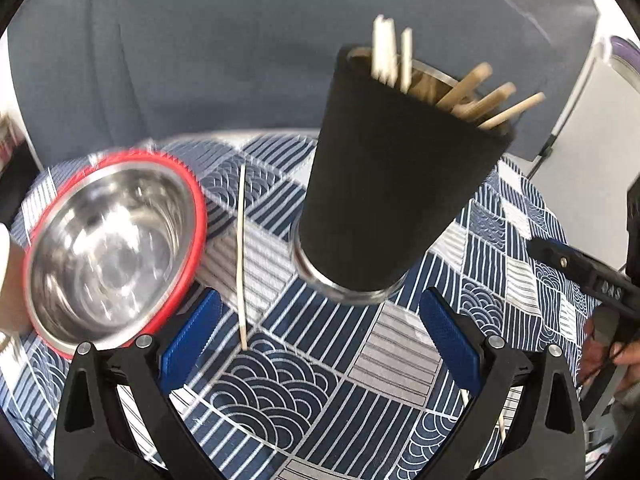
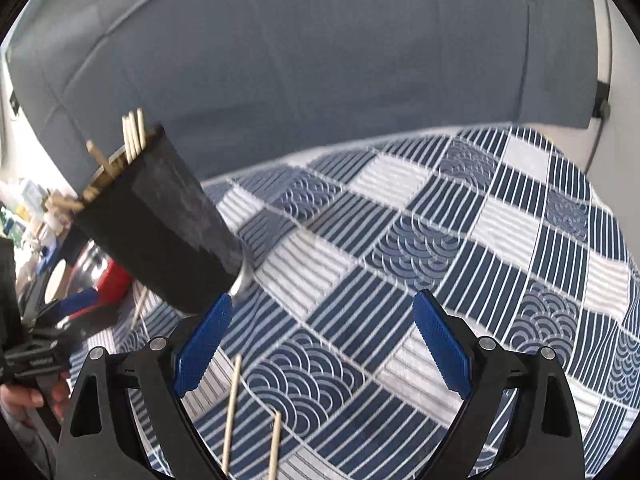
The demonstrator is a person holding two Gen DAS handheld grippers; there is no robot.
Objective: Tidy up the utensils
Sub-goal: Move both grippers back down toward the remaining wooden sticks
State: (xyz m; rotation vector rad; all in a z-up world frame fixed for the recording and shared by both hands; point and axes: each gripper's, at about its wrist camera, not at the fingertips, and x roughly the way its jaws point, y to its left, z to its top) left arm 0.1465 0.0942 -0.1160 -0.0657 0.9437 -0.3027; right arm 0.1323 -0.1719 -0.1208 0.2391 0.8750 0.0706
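A tall black cup (image 1: 384,192) with a steel base stands on the patterned cloth and holds several wooden chopsticks (image 1: 480,100). My left gripper (image 1: 320,332) is open and empty, just in front of the cup. One pale chopstick (image 1: 241,256) lies on the cloth between the cup and a bowl. In the right wrist view the cup (image 2: 160,224) is at the left. My right gripper (image 2: 322,344) is open and empty above the cloth. Two chopsticks (image 2: 252,416) lie on the cloth between its fingers, near the bottom edge.
A steel bowl with a red rim (image 1: 112,252) sits left of the cup. The blue and white patterned tablecloth (image 2: 440,248) covers the table. A grey sofa (image 2: 320,60) stands behind the table. The right gripper's body (image 1: 592,280) shows at the right of the left wrist view.
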